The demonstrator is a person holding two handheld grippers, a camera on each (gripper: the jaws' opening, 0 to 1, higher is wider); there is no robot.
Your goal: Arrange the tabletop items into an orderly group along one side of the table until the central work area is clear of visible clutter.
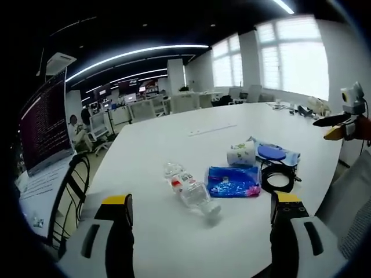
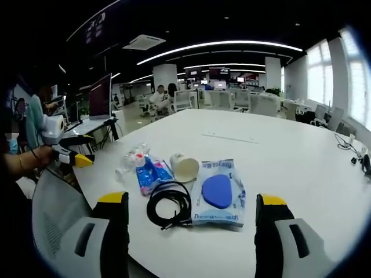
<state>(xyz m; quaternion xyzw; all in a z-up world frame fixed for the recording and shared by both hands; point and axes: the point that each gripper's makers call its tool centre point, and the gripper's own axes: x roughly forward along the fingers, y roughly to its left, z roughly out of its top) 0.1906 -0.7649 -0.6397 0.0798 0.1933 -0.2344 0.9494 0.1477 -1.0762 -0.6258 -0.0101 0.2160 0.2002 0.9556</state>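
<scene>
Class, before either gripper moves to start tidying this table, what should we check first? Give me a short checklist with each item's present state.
1. Left gripper open and holding nothing: ok.
2. Right gripper open and holding nothing: ok.
3. Water bottle lying on its side, so it may roll when touched: not ok.
4. Paper cup tipped over beside the blue packet: not ok.
5. Black cable coiled, but whether it rests on the mask pack edge: cannot tell.
6. Bare table beyond the items to shift them into: ok.
</scene>
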